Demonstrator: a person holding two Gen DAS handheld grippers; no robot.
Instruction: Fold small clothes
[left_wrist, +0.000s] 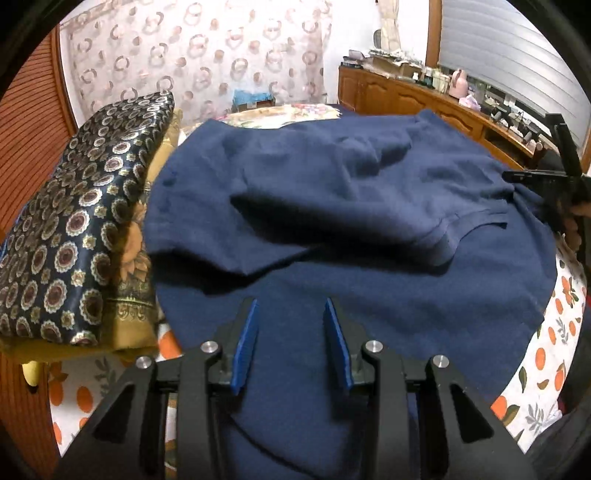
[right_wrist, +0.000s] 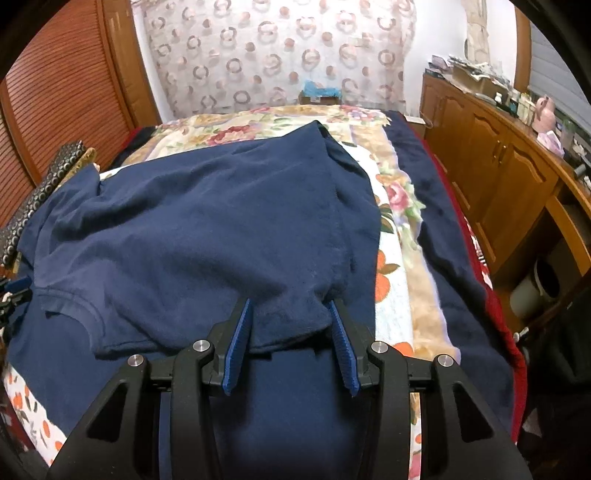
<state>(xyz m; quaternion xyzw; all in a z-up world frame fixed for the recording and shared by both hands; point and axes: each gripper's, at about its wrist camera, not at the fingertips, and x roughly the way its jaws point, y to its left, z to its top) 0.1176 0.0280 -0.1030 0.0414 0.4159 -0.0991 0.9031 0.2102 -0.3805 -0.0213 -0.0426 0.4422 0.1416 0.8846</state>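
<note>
A navy blue shirt (left_wrist: 332, 184) lies spread on the bed with its top part folded over the lower part, and the fold is wrinkled. My left gripper (left_wrist: 291, 302) hovers open over the shirt's near left part with nothing between its blue pads. In the right wrist view the folded shirt (right_wrist: 184, 229) fills the middle. My right gripper (right_wrist: 289, 302) stands open, and the shirt's folded hem bulges up between its pads. The right gripper (left_wrist: 532, 177) also shows at the shirt's right edge in the left wrist view. The left gripper (right_wrist: 14, 288) peeks in at the far left.
A stack of folded patterned cloth (left_wrist: 74, 229) sits on the bed left of the shirt. The bed sheet with an orange-fruit print (left_wrist: 546, 354) shows around it. A floral blanket (right_wrist: 258, 125) and a navy-and-red blanket (right_wrist: 443, 229) lie beyond. A wooden sideboard (right_wrist: 498, 166) runs along the right.
</note>
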